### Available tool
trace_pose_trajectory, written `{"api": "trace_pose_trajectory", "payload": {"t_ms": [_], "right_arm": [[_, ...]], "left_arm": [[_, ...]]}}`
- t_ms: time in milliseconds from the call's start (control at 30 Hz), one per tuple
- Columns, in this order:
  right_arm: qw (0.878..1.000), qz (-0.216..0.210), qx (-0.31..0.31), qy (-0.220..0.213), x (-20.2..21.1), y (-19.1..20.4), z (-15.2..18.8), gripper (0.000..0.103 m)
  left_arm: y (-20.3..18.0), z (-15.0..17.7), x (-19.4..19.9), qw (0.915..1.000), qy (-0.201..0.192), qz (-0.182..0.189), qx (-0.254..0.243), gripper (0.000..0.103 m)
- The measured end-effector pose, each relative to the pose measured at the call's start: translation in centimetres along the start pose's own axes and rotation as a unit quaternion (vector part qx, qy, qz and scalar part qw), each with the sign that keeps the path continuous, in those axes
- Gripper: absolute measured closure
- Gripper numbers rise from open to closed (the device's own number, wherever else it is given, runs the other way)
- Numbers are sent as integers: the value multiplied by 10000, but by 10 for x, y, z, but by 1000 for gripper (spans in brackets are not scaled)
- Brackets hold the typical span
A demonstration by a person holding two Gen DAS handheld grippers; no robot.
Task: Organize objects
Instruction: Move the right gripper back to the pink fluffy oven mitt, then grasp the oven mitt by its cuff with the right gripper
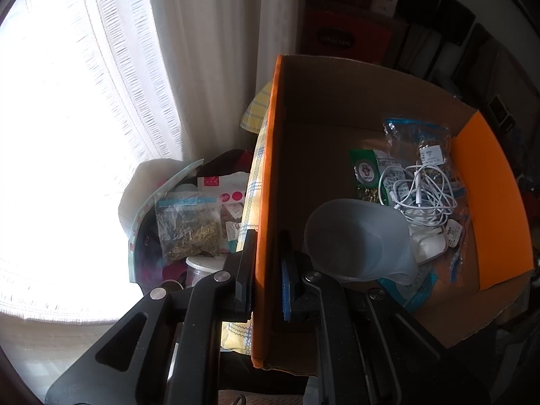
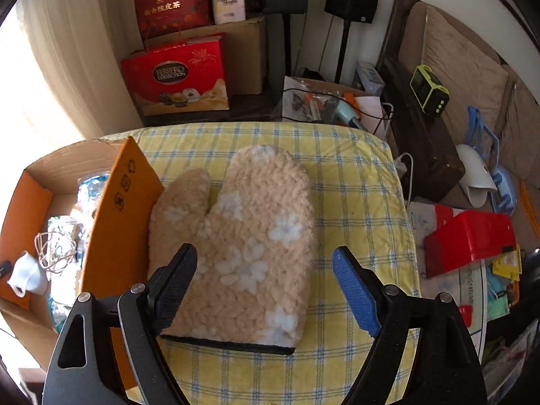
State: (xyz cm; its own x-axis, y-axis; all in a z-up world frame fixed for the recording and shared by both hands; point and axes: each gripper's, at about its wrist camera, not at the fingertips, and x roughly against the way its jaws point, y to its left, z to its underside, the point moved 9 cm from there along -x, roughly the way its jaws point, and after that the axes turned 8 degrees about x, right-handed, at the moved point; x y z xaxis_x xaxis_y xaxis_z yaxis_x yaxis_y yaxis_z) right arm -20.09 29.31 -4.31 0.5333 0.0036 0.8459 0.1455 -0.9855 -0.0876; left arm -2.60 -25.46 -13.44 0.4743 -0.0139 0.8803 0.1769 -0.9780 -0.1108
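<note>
A cardboard box with orange flaps stands beside a yellow checked cloth. My left gripper is shut on the box's upright orange flap, one finger on each side. Inside the box lie a translucent funnel, a tangle of white cable and plastic bags. In the right wrist view a fluffy beige oven mitt lies flat on the cloth, thumb toward the box. My right gripper stands open above the mitt's cuff end, fingers on either side, pads not pressing it.
Left of the box sit a zip bag of dried herbs, a pink-dotted packet and a white jar. Beyond the cloth stand red gift bags, speaker stands and a sofa. A red box lies to the right.
</note>
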Motion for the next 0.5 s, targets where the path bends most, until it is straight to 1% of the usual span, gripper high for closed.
{"api": "trace_pose_trajectory", "payload": {"t_ms": [100,200,233,400,500], "right_arm": [[9996,136,-100,221,-22,-12,12,19],[9991,193,-208,306,-36,-22,21,20],[9989,182,-258,341,-40,-24,23,22],[9984,108,-390,399,-50,-31,28,22],[9983,65,-422,405,-53,-31,30,24]], "left_arm": [[3,1,1,10000,1,-6,-10,93],[5,1,3,10000,5,-15,-11,93],[5,1,3,10000,5,-18,-10,93],[11,3,5,10000,5,-35,-24,93],[3,2,6,10000,5,-58,-29,93]]}}
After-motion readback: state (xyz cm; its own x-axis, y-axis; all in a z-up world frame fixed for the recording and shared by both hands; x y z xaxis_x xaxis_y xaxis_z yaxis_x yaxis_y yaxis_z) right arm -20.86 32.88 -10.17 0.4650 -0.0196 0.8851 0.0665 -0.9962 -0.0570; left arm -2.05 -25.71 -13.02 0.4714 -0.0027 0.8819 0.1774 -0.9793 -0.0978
